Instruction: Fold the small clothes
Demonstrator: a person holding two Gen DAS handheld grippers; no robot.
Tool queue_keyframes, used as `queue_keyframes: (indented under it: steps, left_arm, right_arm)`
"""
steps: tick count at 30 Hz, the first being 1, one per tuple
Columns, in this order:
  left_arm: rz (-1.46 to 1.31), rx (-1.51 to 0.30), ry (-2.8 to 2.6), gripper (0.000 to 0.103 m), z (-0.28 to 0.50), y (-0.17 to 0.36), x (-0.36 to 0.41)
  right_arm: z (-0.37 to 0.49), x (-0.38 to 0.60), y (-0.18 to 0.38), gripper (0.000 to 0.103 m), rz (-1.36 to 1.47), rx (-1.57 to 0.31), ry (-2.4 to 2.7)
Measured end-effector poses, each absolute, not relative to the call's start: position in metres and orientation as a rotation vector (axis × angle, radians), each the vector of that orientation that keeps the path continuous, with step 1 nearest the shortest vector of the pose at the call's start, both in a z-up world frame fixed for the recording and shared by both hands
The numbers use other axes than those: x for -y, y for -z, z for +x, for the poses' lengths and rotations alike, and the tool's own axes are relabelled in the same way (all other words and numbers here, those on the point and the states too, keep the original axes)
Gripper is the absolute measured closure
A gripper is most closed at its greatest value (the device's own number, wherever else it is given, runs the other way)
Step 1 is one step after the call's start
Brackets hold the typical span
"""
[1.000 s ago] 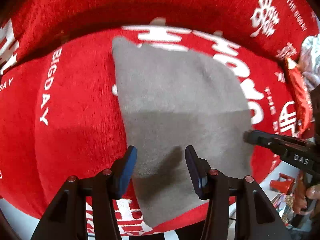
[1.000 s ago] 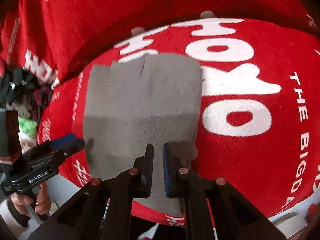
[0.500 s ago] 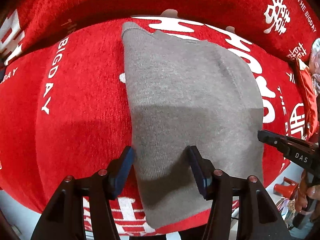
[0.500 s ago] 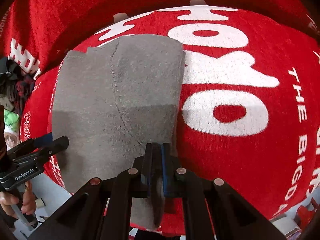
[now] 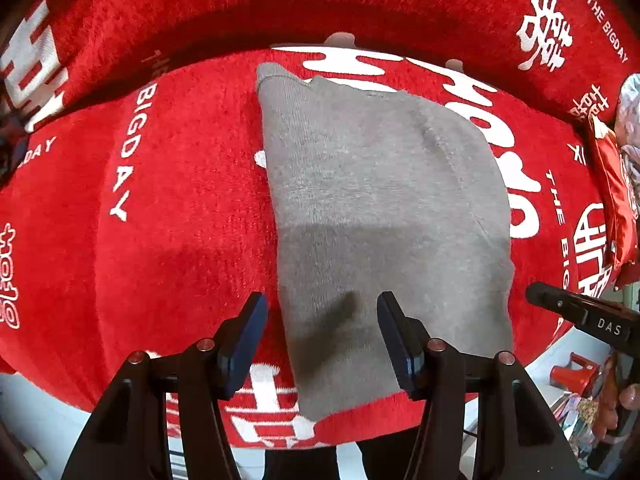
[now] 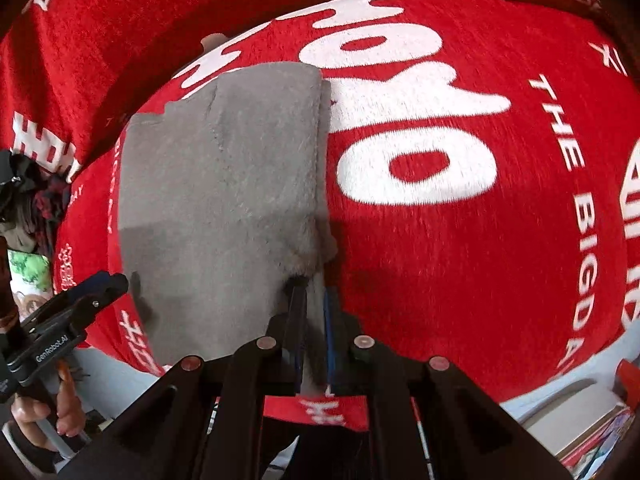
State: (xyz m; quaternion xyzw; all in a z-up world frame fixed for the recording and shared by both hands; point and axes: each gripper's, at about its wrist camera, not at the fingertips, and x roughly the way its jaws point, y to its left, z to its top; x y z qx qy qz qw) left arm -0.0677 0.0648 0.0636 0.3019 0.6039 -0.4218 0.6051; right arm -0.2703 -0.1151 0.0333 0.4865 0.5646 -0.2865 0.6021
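Two claws work one grey garment (image 5: 384, 216), which lies flat on my red blanket (image 5: 168, 208) with white lettering. My right gripper (image 6: 312, 332) pinches the garment's near right edge. My left gripper (image 5: 320, 340), pointing down over its near left edge, is opening with nothing pressed between its fingers. Clutter beyond the blanket's right side is too blurred to name.

grey garment (image 6: 224, 200) edge hidden between right tool (image 6: 310, 300) pads, floor clutter (image 5: 580, 408) unclear
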Motion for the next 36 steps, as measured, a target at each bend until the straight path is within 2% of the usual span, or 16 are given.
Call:
queue_keyframes:
  steps: [2, 3, 5, 6, 7, 8, 11, 14, 16, 36]
  left_arm:
    - [0.68, -1.384, 0.971, 0.009, -0.068, -0.072, -0.069]
    - [0.677, -1.373, 0.973, 0.007, -0.068, -0.076, -0.07]
    - [0.689, -1.355, 0.972, 0.007, -0.07, -0.084, -0.073]
    - [0.691, -1.354, 0.966, 0.0, -0.07, -0.086, -0.074]
    - [0.697, -1.35, 0.951, 0.0, -0.07, -0.09, -0.076]
    - [0.701, -1.349, 0.943, 0.0, -0.069, -0.092, -0.077]
    - [0.716, -1.33, 0.906, 0.0, -0.068, -0.099, -0.081]
    - [0.728, -1.284, 0.868, 0.0, -0.066, -0.11, -0.085]
    - [0.724, -1.268, 0.84, 0.0, -0.063, -0.117, -0.089]
    - [0.702, -1.26, 0.773, 0.0, -0.057, -0.145, -0.11]
  right_arm:
    - [-0.268, 0.11, -0.041, 0.092, 1.129, -1.306, 0.662]
    - [-0.266, 0.107, -0.046, 0.09, 1.119, -1.306, 0.663]
    - [-0.26, 0.103, -0.054, 0.074, 1.099, -1.304, 0.664]
    - [-0.257, 0.101, -0.058, 0.051, 1.089, -1.299, 0.665]
    - [-0.254, 0.099, -0.062, 0.03, 1.073, -1.294, 0.668]
    - [-0.251, 0.097, -0.068, 0.025, 1.054, -1.287, 0.673]
    - [-0.242, 0.094, -0.08, 0.023, 1.003, -1.289, 0.695]
    - [-0.235, 0.089, -0.089, 0.014, 0.954, -1.311, 0.731]
    - [-0.232, 0.088, -0.094, 0.002, 0.932, -1.32, 0.754]
    - [-0.215, 0.071, -0.126, 0.0, 0.804, -1.386, 0.817]
